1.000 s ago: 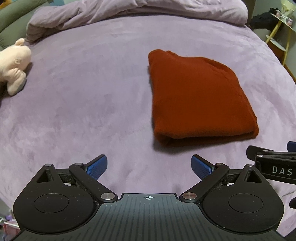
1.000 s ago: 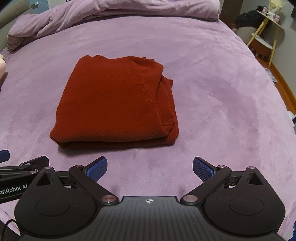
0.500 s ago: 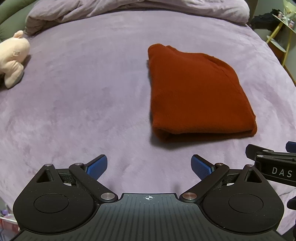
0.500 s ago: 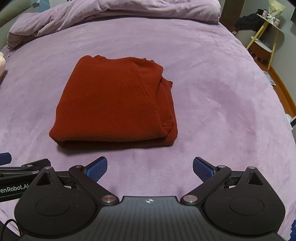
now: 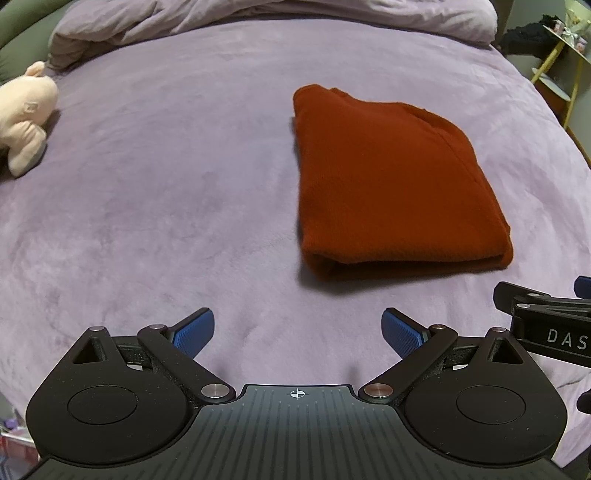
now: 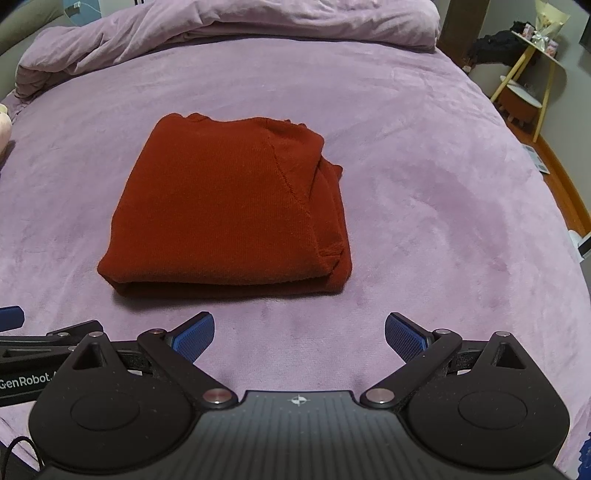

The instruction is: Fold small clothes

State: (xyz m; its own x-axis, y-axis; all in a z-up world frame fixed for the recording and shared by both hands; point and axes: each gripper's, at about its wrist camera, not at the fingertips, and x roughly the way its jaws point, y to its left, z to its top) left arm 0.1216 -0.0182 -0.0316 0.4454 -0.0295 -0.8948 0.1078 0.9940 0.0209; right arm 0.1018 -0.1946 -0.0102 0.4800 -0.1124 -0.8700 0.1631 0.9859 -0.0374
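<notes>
A purple bed cover (image 6: 424, 177) fills both views and serves as the working surface. A bunched lilac duvet (image 6: 258, 18) is pushed to the far side of the red garment, presumably to leave flat room for folding.

The red garment (image 6: 229, 210) is the task's item. It lies folded into a compact rectangle in the middle of the bed cover, with its thick folded edge nearest the grippers. Layered edges are seen stacked on its right side, slightly uneven. By that shape, folding is judged finished or nearly so.

The left gripper (image 5: 298, 332) is held short of the garment's near left corner, its blue pads wide apart with nothing between them. The right gripper (image 6: 300, 334) is held just short of the garment's near edge, likewise spread and empty. Neither is touching the garment.

A pale plush toy (image 5: 26, 114) lies far to the garment's left, cut off by the frame edge. A yellow-legged side table (image 6: 535, 77) stands beyond the bed, to the garment's right; the items on it are too small to identify. The number of layers in the garment cannot be determined, and its underside is hidden.
</notes>
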